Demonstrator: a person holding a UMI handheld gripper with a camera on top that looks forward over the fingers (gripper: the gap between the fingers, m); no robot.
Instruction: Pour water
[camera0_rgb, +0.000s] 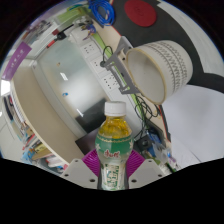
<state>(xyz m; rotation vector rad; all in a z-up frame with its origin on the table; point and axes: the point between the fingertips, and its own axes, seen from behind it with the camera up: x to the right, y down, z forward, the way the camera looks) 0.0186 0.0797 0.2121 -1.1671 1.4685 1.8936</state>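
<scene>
My gripper is shut on a clear plastic bottle with a white cap, a yellow-green label and pale liquid inside. Both purple pads press on its sides. The bottle stands upright between the fingers and is held up in the air. A large white paper cup with dark print lies tilted just beyond and to the right of the bottle, its open mouth turned toward the bottle's cap.
A pale table top stretches beyond the bottle on the left, with small boxes and papers along its far edge. A blue looped object and a red round object lie far beyond. A white surface lies to the right.
</scene>
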